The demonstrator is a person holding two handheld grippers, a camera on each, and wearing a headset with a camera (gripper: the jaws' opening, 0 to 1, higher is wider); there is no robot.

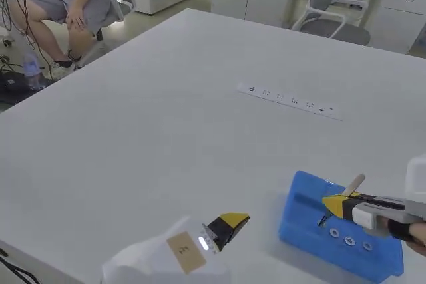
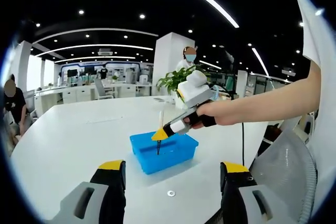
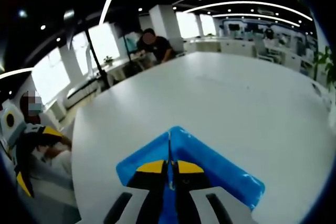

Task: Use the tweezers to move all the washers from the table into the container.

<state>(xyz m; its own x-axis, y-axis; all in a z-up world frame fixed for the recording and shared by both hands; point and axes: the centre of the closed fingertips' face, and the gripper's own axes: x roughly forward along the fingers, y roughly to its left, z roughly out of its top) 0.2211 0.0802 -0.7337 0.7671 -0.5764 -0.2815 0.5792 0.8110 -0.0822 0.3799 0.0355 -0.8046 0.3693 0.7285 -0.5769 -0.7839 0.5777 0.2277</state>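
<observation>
- Container (image 1: 296,224): blue tray at the near right of the surface, with three washers (image 1: 349,240) lying inside.
- Right gripper (image 3: 170,167): jaws pinched narrow on the tweezers (image 2: 158,148), held above the container. Reads as the drop step.
- Left gripper (image 2: 172,169): jaws wide, holding nothing, hovering near the container's front. I'd leave it parked clear of the tips.
- Tweezers: tips point down inside the container walls. Can't tell if they carry a washer, too small. If they do, lower the tips close to the floor before easing the squeeze, so it doesn't bounce out.
- Loose washer (image 2: 171,193): flat on the surface just in front of the container, on the left gripper's side. Likely the next pick. It's thin, so come in shallow and catch it across the rim or through the hole.
- Room: open office with ceiling lights, desks, chairs, a plant and people around.
- Surface: plain white. Power strip (image 1: 289,100) lies well apart from the work.
</observation>
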